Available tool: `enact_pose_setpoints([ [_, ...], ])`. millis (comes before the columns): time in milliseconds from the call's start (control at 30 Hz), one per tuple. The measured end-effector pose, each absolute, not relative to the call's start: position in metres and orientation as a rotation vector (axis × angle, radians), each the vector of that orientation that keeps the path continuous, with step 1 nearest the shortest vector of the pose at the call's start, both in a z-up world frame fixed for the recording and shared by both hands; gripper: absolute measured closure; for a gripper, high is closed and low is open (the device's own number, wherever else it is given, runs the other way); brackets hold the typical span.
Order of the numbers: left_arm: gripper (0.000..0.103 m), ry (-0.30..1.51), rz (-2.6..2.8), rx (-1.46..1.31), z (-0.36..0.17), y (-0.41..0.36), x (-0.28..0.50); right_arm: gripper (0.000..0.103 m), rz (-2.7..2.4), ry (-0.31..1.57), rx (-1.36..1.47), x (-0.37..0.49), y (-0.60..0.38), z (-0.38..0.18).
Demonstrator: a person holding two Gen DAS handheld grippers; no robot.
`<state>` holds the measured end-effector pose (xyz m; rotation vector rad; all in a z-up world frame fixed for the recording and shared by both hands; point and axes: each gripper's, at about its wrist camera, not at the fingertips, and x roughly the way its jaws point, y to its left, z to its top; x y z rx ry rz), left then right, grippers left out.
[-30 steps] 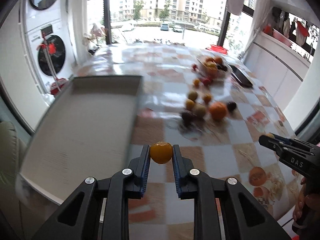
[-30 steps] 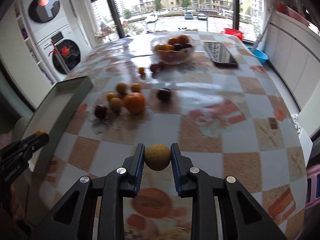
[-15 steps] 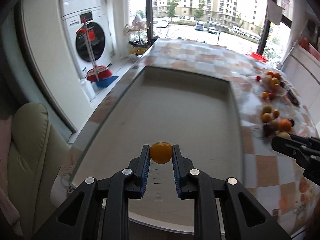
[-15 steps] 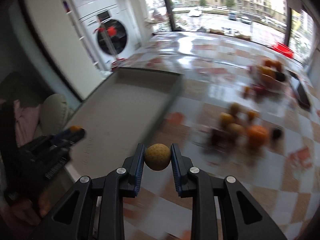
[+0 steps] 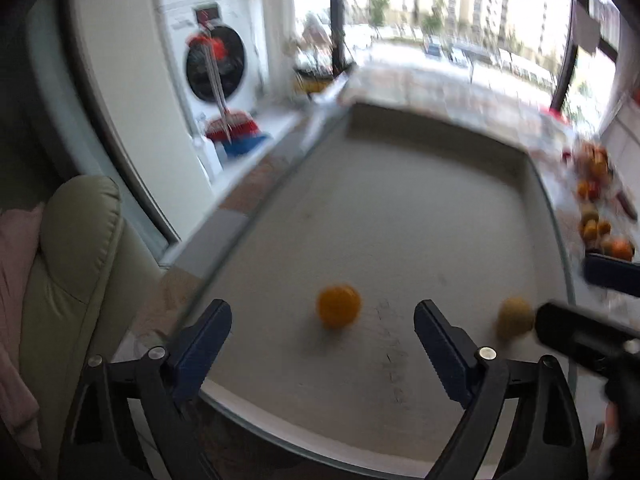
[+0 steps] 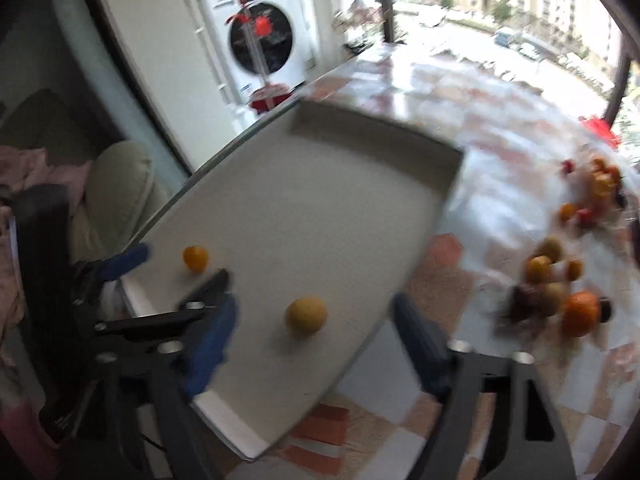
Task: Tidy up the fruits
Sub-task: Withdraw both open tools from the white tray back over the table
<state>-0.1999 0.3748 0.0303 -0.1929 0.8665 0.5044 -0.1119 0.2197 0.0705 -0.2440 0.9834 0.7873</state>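
A small orange fruit [image 5: 338, 306] lies on the floor of the pale grey tray [image 5: 400, 208], just ahead of my left gripper [image 5: 320, 344]. Its jaws are opening wide and neither pad touches the fruit. A dull yellow fruit [image 6: 306, 315] lies on the tray [image 6: 320, 200] between the spread fingers of my right gripper [image 6: 316, 334], whose jaws are also opening with both pads off it. The right wrist view shows the orange fruit [image 6: 195, 258] and the left gripper [image 6: 172, 270] at the tray's near left corner. The yellow fruit [image 5: 514, 316] sits beside the right gripper's finger [image 5: 580, 332].
Several loose fruits [image 6: 552, 292], among them a large orange [image 6: 582, 314], lie on the checked table to the tray's right, with a fruit bowl [image 6: 600, 184] behind them. Past the table's left edge stand a cushioned chair [image 5: 80, 260] and a washing machine [image 5: 216, 64].
Both grippers swung left from over the table to over the tray. Each was shut on its fruit; both have opened, and the two fruits now lie on the tray.
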Motion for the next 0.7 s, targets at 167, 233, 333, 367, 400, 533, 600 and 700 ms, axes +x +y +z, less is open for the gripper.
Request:
enact_pose_setpoints([
  [167,0.010,0.842,0.440,-0.178,0.048,0.355,-0.199,0.000,0.698,0.906,-0.178,-0.103,0.185,0.088],
  [233,0.010,0.815,0.399,-0.153,0.058,0.340,-0.197,0.000,0.637,0.896,-0.143,-0.097,0.163,0.089],
  [333,0.010,0.775,0.299,-0.118,0.074,0.311,-0.192,0.000,0.536,0.910,-0.085,-0.090,0.122,0.083],
  [367,0.010,0.762,0.249,-0.094,0.080,0.294,-0.191,0.000,0.497,0.917,-0.065,-0.087,0.106,0.079],
  [400,0.010,0.753,0.209,-0.075,0.083,0.281,-0.188,0.000,0.465,0.927,-0.048,-0.083,0.093,0.075],
  [533,0.009,0.760,0.053,0.013,0.083,0.217,-0.178,0.000,0.257,1.001,0.004,-0.067,0.028,0.044],
  [600,0.009,0.794,0.004,0.059,0.071,0.185,-0.169,0.000,0.178,1.042,0.033,-0.064,0.000,0.028],
  [700,0.009,0.852,-0.006,0.108,0.047,0.155,-0.157,0.000,0.103,1.054,0.030,-0.068,-0.027,0.016],
])
